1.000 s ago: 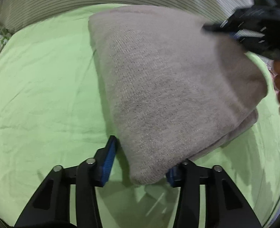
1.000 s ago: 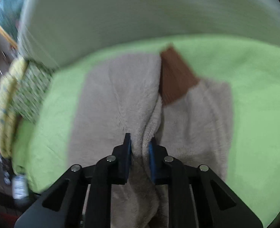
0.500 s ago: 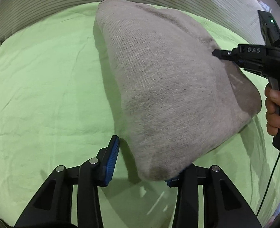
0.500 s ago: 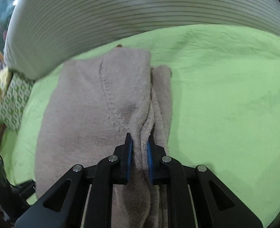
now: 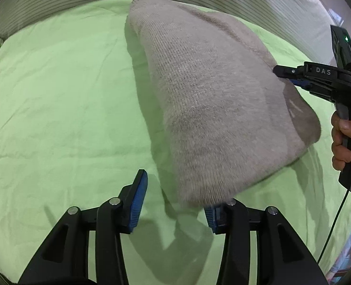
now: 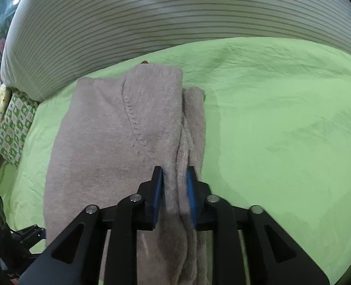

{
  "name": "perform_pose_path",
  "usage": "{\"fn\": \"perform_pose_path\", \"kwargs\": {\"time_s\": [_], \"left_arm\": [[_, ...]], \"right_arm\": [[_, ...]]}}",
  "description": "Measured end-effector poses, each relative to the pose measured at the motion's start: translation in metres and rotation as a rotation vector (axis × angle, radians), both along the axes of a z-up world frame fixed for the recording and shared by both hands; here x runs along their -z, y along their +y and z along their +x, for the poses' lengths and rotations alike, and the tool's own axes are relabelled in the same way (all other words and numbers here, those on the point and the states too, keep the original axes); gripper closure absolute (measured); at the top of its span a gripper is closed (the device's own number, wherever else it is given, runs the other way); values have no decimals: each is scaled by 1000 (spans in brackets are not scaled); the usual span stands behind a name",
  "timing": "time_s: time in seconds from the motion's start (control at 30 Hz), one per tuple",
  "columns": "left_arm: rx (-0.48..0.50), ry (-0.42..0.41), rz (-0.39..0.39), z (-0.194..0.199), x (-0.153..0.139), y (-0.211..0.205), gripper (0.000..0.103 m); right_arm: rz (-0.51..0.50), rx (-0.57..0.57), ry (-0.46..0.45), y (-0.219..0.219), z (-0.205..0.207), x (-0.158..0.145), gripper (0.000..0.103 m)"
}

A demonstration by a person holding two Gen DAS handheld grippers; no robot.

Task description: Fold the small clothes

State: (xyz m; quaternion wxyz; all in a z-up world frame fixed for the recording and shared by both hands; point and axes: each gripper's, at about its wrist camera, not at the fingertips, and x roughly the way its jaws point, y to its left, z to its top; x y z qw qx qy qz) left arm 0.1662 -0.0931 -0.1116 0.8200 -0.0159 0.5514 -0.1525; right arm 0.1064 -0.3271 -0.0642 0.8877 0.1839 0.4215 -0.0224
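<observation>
A folded beige knit sweater (image 5: 211,99) lies on the green sheet (image 5: 56,109); it also shows in the right wrist view (image 6: 118,128). My left gripper (image 5: 175,204) is open, its jaws wide apart around the sweater's near corner, which hangs over the right pad. My right gripper (image 6: 175,187) holds the sweater's folded edge between its blue pads, with a slightly wider gap than before. In the left wrist view the right gripper (image 5: 292,76) sits at the sweater's far right edge, held by a hand (image 5: 344,140).
A striped pillow or cover (image 6: 175,23) runs along the back of the bed. A green-and-white patterned cloth (image 6: 11,130) lies at the left edge. The left gripper's body shows at the lower left of the right wrist view (image 6: 11,239).
The sweater has been lowered flat and its brown part is now hidden. The right gripper's jaws have widened a little on the fold. The left gripper stayed open at the near corner.
</observation>
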Motion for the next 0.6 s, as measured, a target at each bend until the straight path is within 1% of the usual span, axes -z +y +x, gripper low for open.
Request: {"fn": "perform_pose_path", "kwargs": {"time_s": [0.13, 0.17, 0.2, 0.23, 0.27, 0.37, 0.43, 0.47, 0.57, 0.6], "left_arm": [[4, -4, -32, -13, -10, 7, 55], [0, -1, -42, -16, -14, 11, 53], [-5, 0, -53, -18, -16, 13, 53], [-11, 3, -66, -19, -19, 16, 53], [-21, 7, -87, -20, -23, 21, 53], [-58, -1, -124, -18, -29, 26, 46], [-89, -11, -163, -14, -35, 31, 44], [-103, -10, -184, -9, -39, 34, 44], [-144, 2, -239, 6, -45, 39, 38], [-153, 3, -245, 13, -45, 40, 37]], "right_arm": [[9, 42, -18, -5, -16, -11, 69], [14, 44, -23, -4, -20, -14, 66], [17, 47, -28, -4, -24, -17, 58], [21, 54, -33, -8, -31, -19, 53], [25, 61, -39, -8, -35, -20, 46], [38, 71, -66, -1, -45, -26, 45], [55, 71, -66, 3, -47, -25, 43], [59, 72, -64, 5, -47, -25, 43], [74, 76, -61, 4, -53, -21, 41], [82, 78, -61, 4, -54, -20, 41]]}}
